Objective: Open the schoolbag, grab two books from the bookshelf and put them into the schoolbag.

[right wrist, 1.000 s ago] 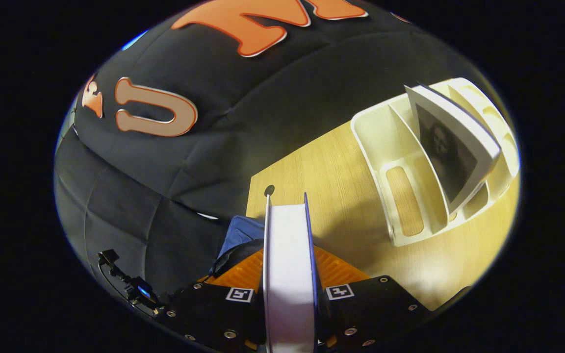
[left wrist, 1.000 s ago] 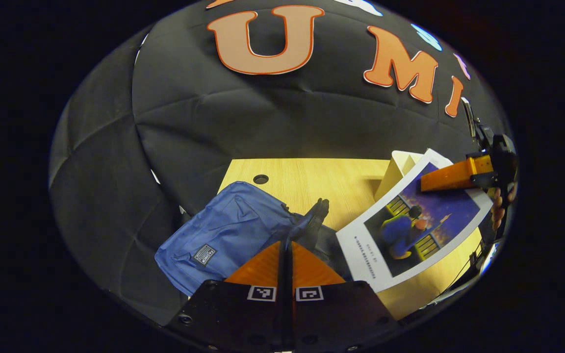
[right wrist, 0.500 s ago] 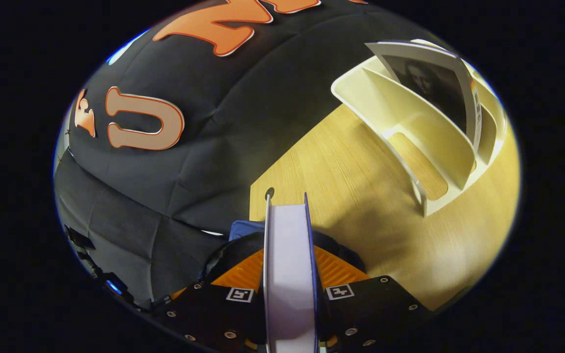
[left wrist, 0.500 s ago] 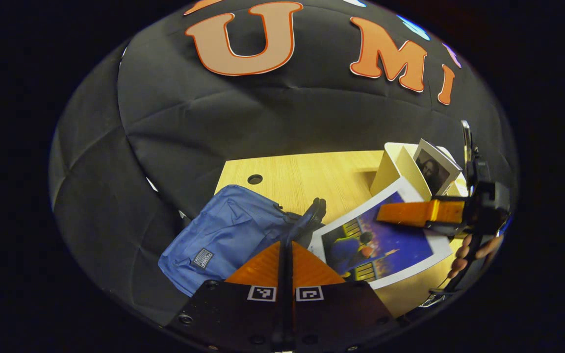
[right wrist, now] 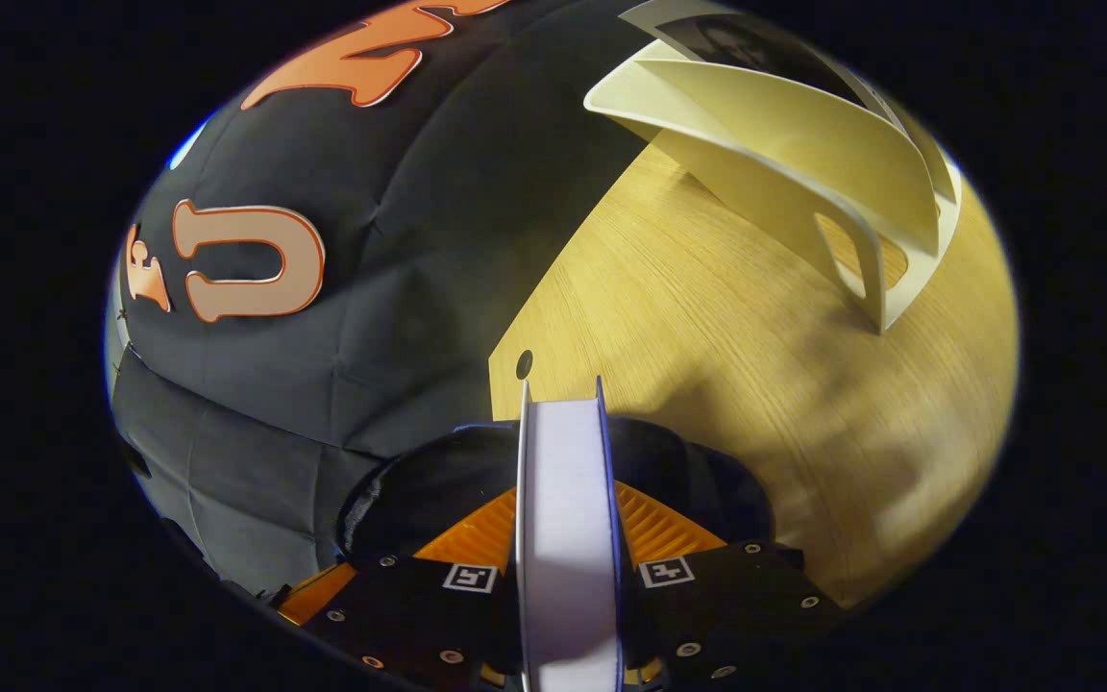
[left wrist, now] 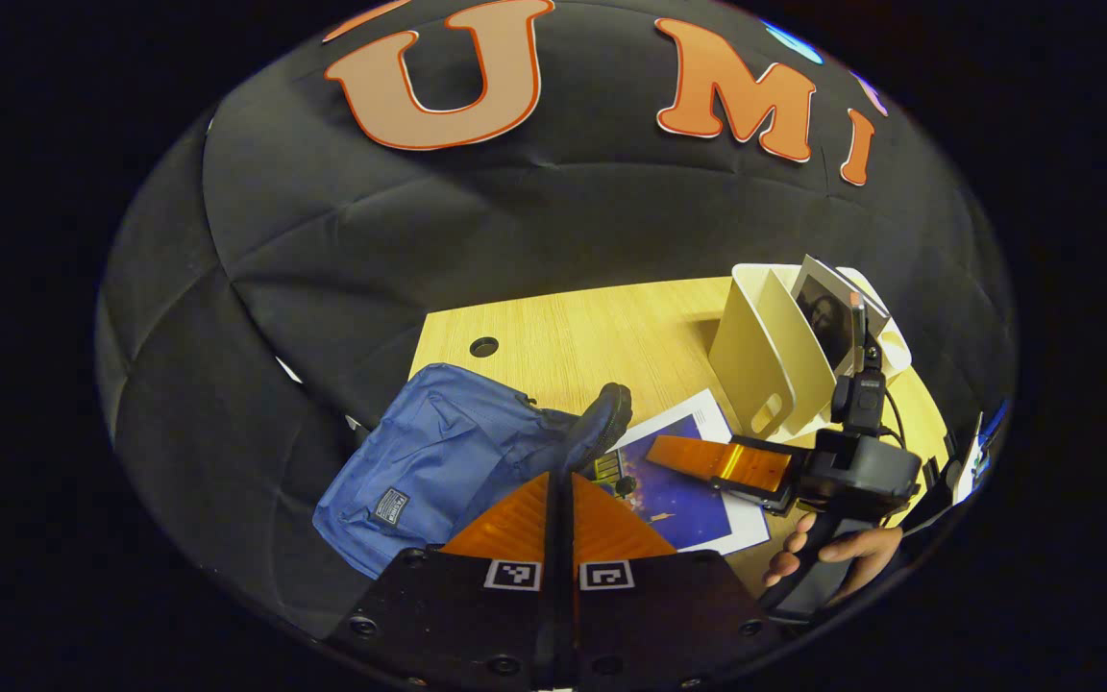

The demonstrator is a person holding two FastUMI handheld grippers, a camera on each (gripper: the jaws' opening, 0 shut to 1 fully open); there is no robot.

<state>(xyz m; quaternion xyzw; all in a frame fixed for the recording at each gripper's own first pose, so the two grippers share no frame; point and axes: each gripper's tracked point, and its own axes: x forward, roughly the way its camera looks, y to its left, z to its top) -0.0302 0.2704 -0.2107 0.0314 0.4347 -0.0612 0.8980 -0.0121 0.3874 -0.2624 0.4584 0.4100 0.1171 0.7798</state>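
book point(right wrist: 568, 538) edge-on, lengthwise along right tool point(right wrist: 568, 524)

The left gripper point(left wrist: 558, 481) is closed on the schoolbag point(left wrist: 438, 461) flap; a book point(left wrist: 678, 490) is carried by the right gripper point(left wrist: 698, 457) to its mouth.

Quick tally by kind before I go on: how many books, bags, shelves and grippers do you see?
Books: 2, the blue-cover book held by the right gripper, and the portrait-cover book in the shelf.
Schoolbag: 1, blue.
Bookshelf: 1, cream.
Grippers: 2, counting the left gripper, pinching the bag's edge.
Total: 6.
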